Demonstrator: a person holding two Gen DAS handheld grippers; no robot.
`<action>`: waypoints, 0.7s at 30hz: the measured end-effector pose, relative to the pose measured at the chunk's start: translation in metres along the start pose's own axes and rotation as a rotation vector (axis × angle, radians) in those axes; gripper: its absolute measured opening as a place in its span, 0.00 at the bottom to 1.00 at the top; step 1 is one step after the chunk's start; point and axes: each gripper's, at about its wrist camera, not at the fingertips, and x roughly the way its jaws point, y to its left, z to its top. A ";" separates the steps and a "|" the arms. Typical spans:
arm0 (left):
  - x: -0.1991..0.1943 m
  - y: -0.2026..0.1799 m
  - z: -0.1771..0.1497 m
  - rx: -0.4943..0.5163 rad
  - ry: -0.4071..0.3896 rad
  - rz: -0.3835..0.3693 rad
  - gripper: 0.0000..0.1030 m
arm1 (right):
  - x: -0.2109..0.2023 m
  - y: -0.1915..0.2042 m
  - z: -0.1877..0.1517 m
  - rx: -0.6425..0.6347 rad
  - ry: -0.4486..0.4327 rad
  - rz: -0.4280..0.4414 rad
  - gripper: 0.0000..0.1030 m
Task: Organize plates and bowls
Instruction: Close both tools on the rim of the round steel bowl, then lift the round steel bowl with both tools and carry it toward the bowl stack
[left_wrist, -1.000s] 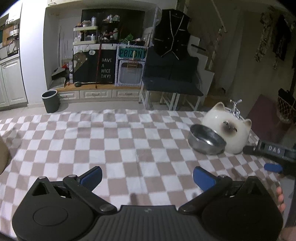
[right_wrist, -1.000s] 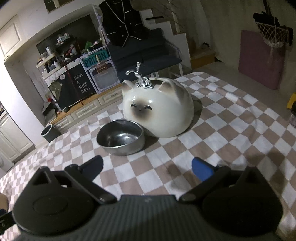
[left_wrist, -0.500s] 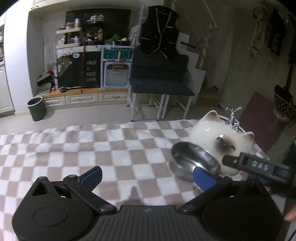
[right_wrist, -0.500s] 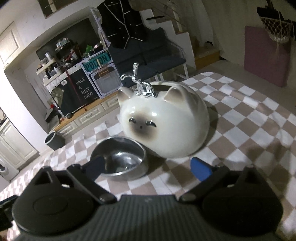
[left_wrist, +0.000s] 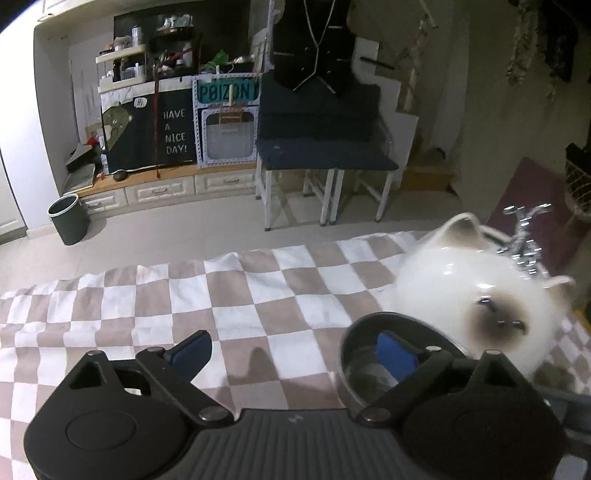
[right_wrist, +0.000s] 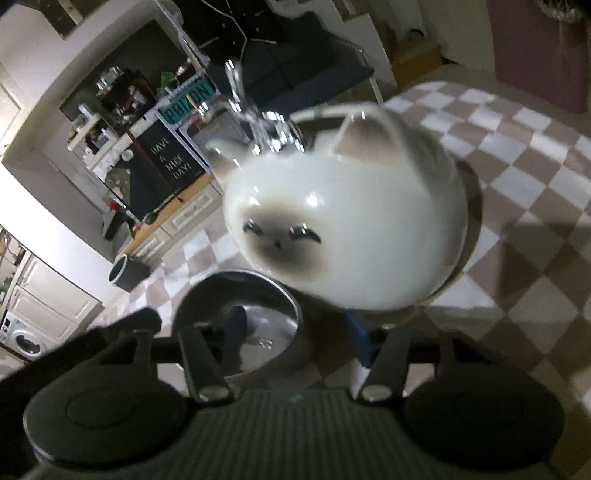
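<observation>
A steel bowl (left_wrist: 369, 365) stands on the checked tablecloth (left_wrist: 229, 295), touching a white cat-shaped ceramic piece (left_wrist: 476, 291) to its right. My left gripper (left_wrist: 291, 350) is open; its right finger is over the bowl's inside, its left finger is outside over the cloth. In the right wrist view the bowl (right_wrist: 258, 328) is just ahead of my right gripper (right_wrist: 295, 336), which is open, with its left finger in the bowl and its right finger under the cat piece (right_wrist: 347, 229).
A chrome stand (right_wrist: 258, 122) rises behind the cat piece. Beyond the table's far edge are a dark bench (left_wrist: 325, 155), a bin (left_wrist: 68, 218) and cluttered shelves. The cloth stretches left and right of the bowl.
Both grippers have moved in on the bowl. The left one swung right until its right finger came over the bowl. The right one came closer and lower, straddling the bowl's near wall.
</observation>
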 end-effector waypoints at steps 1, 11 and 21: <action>0.006 0.001 0.000 0.004 0.008 0.008 0.86 | 0.003 -0.001 -0.001 -0.004 0.007 0.000 0.53; 0.029 -0.002 -0.009 0.011 0.075 -0.064 0.44 | 0.009 -0.004 -0.004 -0.013 0.005 0.004 0.21; 0.011 -0.017 -0.010 0.058 0.078 -0.094 0.05 | 0.009 0.007 -0.003 -0.073 0.014 -0.030 0.12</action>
